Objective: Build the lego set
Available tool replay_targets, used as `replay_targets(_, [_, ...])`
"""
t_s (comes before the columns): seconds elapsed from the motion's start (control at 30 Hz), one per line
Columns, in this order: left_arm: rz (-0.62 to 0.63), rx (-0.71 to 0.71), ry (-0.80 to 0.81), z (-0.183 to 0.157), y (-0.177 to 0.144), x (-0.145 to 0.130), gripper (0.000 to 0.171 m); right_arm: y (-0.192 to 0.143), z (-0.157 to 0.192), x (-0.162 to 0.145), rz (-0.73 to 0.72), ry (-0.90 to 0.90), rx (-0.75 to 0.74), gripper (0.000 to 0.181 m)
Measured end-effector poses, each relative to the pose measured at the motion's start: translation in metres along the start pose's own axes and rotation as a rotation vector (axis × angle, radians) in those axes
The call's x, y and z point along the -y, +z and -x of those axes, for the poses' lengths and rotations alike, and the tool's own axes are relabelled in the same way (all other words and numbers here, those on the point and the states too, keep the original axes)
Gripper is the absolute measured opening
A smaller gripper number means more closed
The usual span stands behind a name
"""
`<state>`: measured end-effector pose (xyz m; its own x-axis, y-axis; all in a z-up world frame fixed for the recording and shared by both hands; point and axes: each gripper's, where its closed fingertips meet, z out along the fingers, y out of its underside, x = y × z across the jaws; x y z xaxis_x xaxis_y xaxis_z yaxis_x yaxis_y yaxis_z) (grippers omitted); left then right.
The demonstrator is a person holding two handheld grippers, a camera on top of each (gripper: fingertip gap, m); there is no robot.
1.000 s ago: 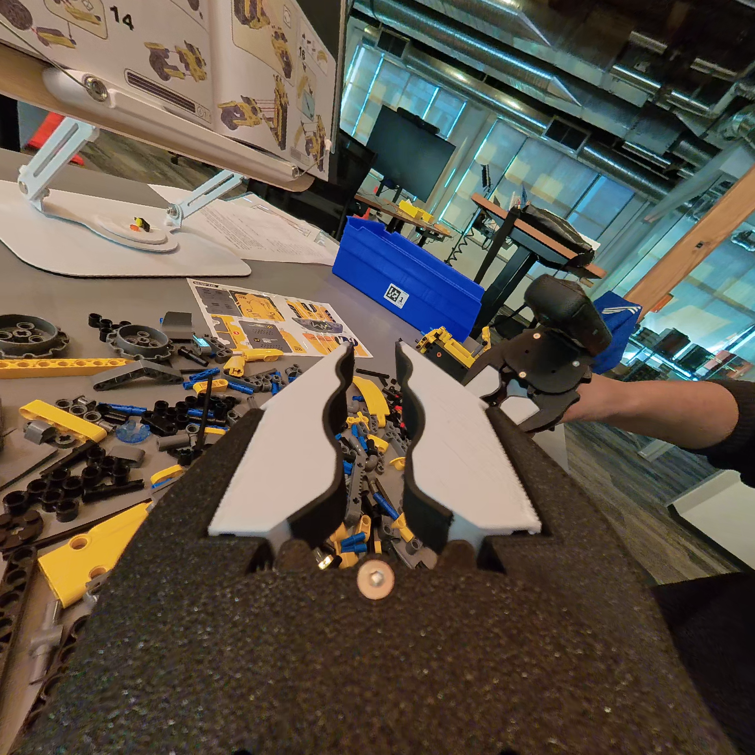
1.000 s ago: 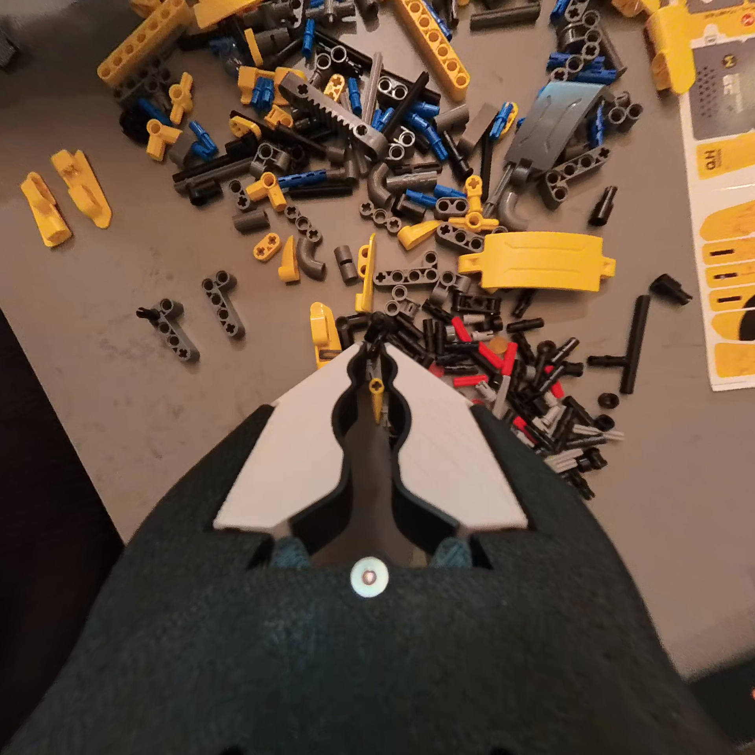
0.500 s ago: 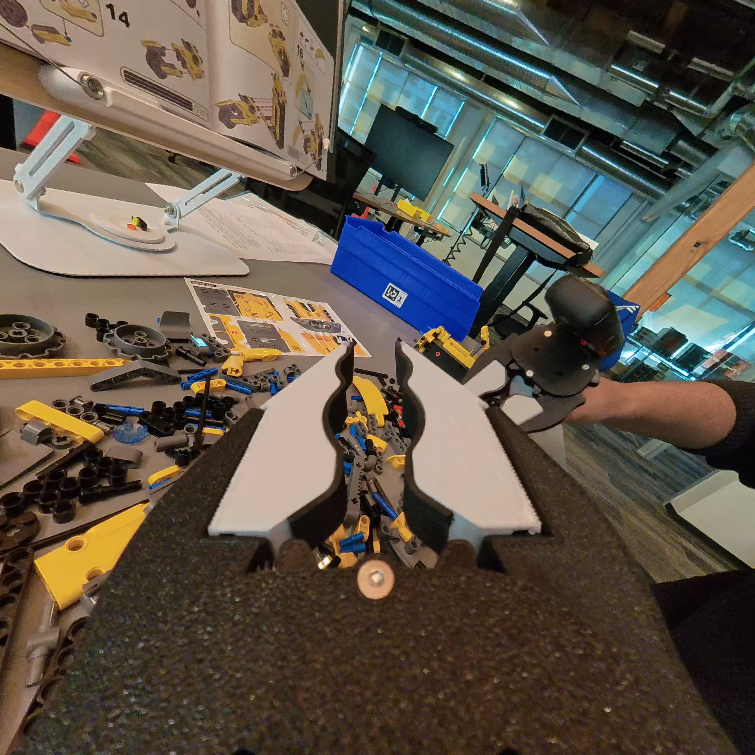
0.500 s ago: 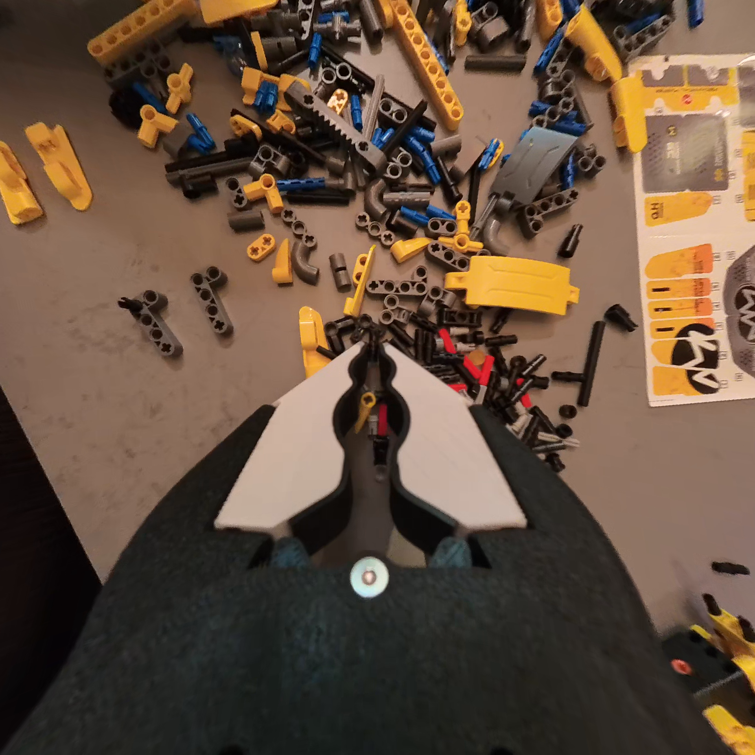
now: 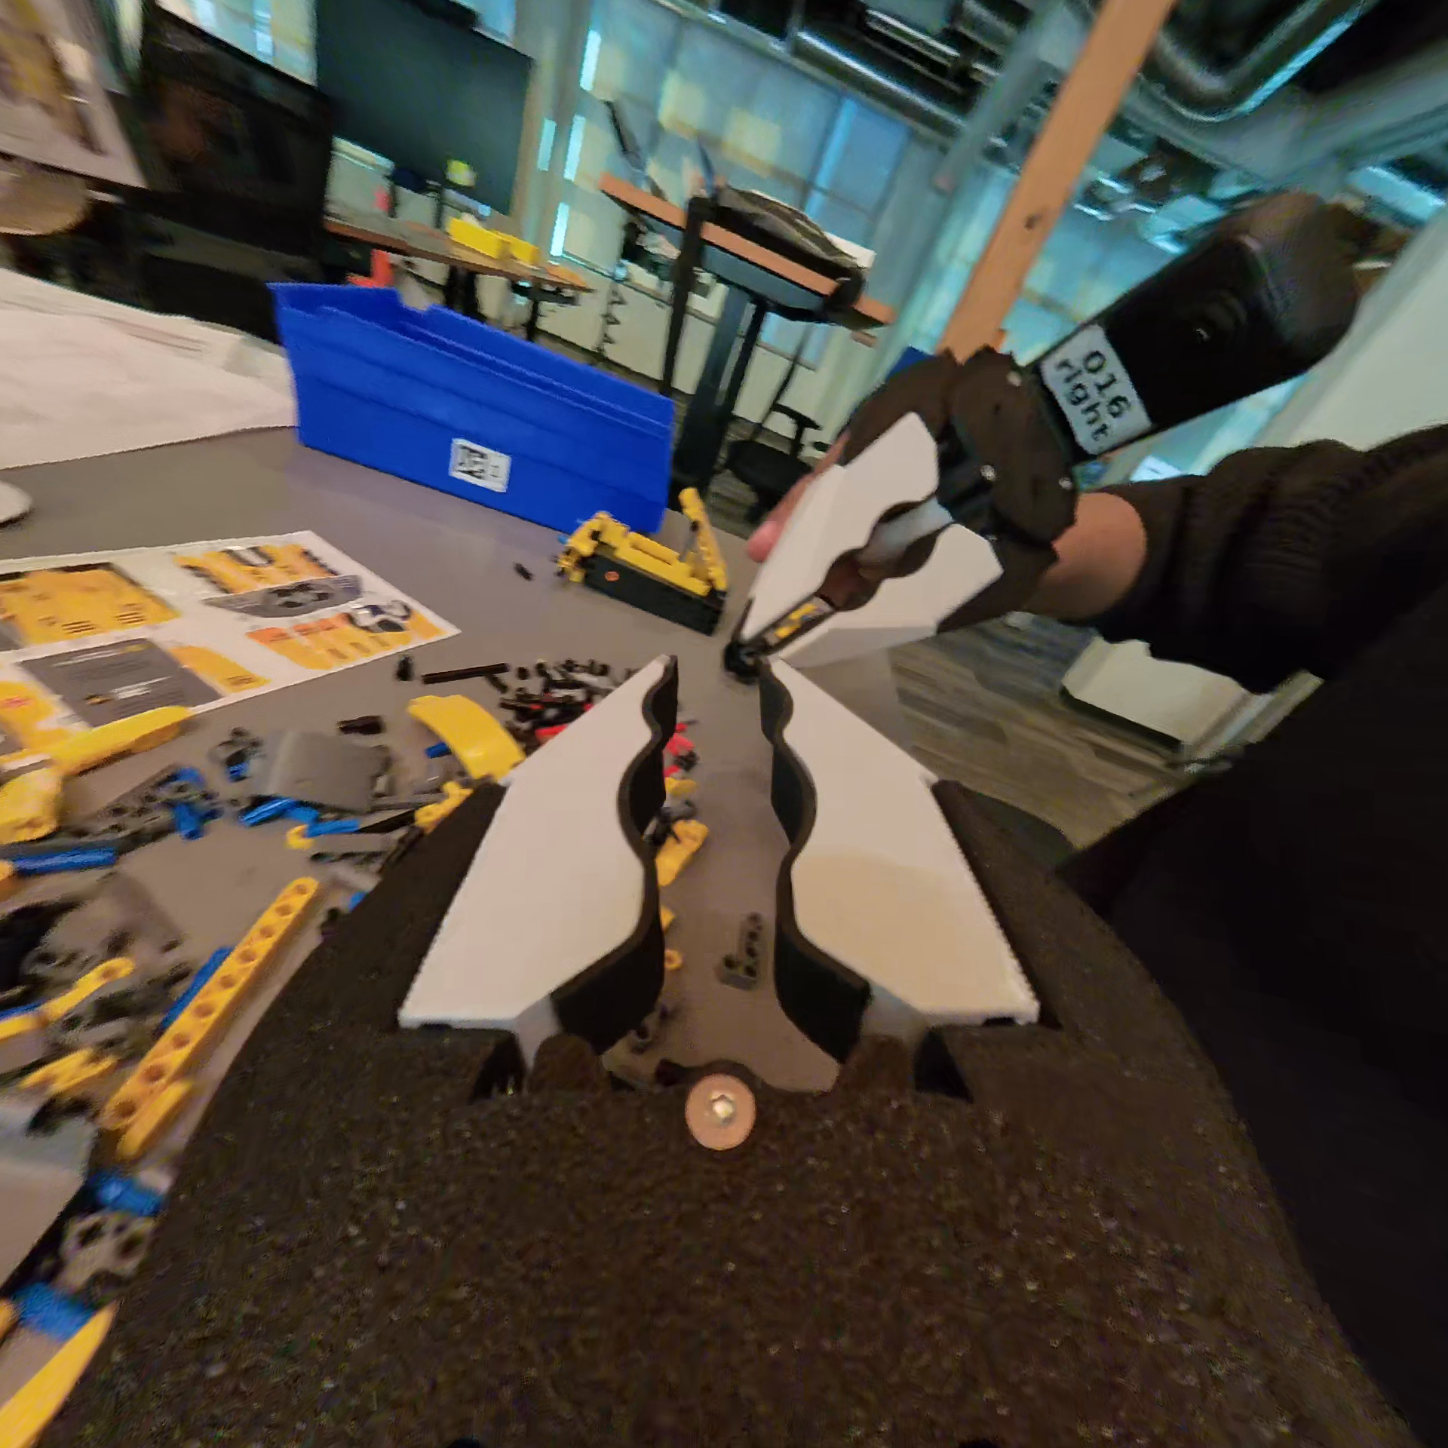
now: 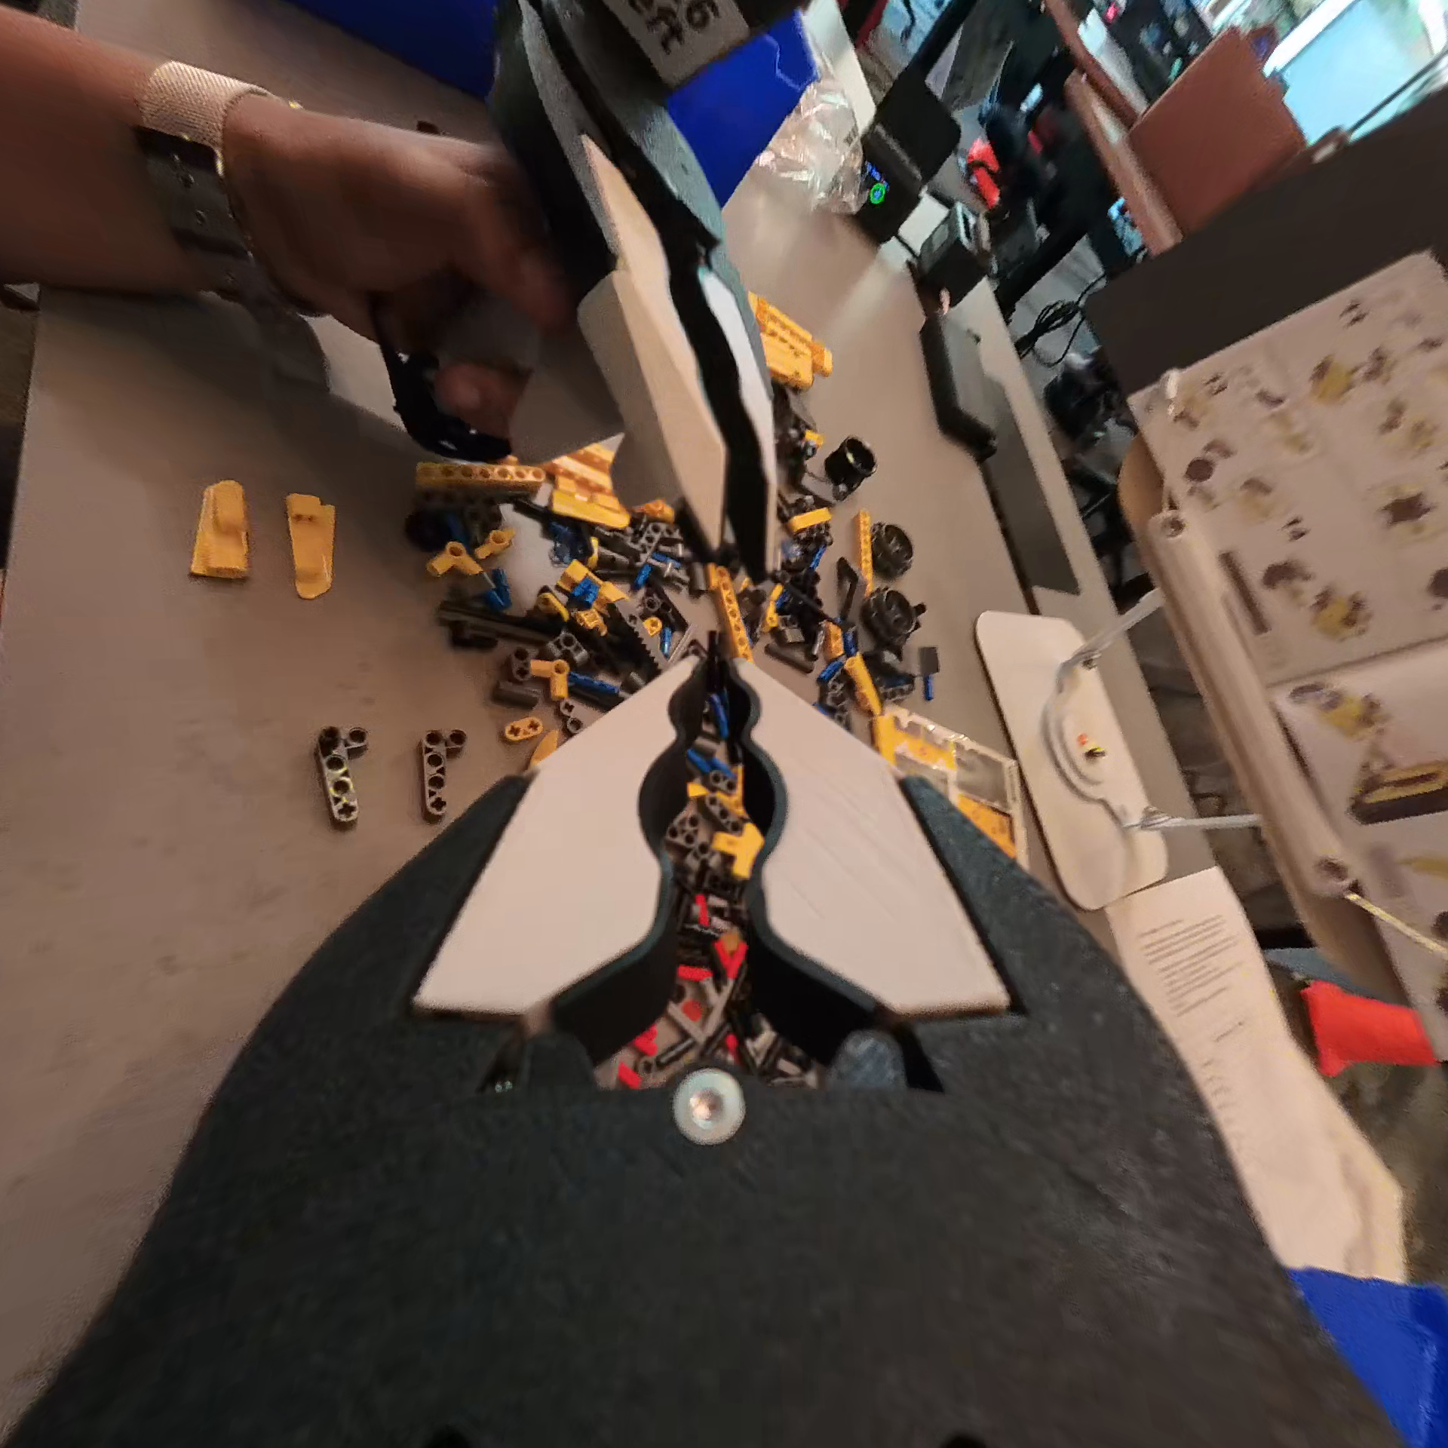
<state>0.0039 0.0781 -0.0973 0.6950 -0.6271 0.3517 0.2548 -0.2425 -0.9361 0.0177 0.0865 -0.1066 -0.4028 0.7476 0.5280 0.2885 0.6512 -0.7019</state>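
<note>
My left gripper point(image 5: 717, 672) is open and empty, held above the grey table point(image 5: 501, 548). My right gripper point(image 6: 714, 666) is shut on a small black piece point(image 6: 714, 649) that sticks out of its tips. In the left wrist view the right gripper point(image 5: 748, 646) comes in from the right, and the black piece point(image 5: 738, 660) sits just beyond my left fingertips, close to the gap. In the right wrist view the left gripper point(image 6: 729, 548) points down towards my right tips, held by a hand point(image 6: 376, 227).
A pile of loose yellow, blue, black and red building pieces point(image 6: 627, 611) covers the table below. A partly built yellow and black model point(image 5: 642, 564), a blue bin point(image 5: 470, 407) and a sticker sheet point(image 5: 196, 611) lie beyond. An instruction booklet on a stand point(image 6: 1332, 548) is at the right. My left and right fingertips are right by each other.
My right gripper has lifted off the pile with the black piece and swung up to face the left gripper. My left gripper has turned right towards it and stays open.
</note>
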Motion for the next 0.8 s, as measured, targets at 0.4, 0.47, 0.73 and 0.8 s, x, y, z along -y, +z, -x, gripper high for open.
replay_targets(0.4, [0.002, -0.172, -0.068, -0.025, 0.004, -0.001, 0.020, -0.004, 0.009, 0.024, -0.020, -0.206, -0.040, 0.005])
replay_targets(0.47, [0.002, -0.178, -0.073, -0.026, 0.004, -0.001, 0.020, -0.004, 0.010, 0.027, -0.022, -0.235, -0.046, 0.005])
replay_targets(0.73, [-0.024, -0.239, -0.096, -0.035, 0.000, 0.005, 0.004, -0.007, 0.009, 0.035, -0.056, -0.293, -0.083, 0.004])
replay_targets(0.8, [-0.040, -0.272, -0.118, -0.038, -0.002, 0.008, 0.004, -0.008, 0.010, 0.040, -0.083, -0.302, -0.090, 0.004])
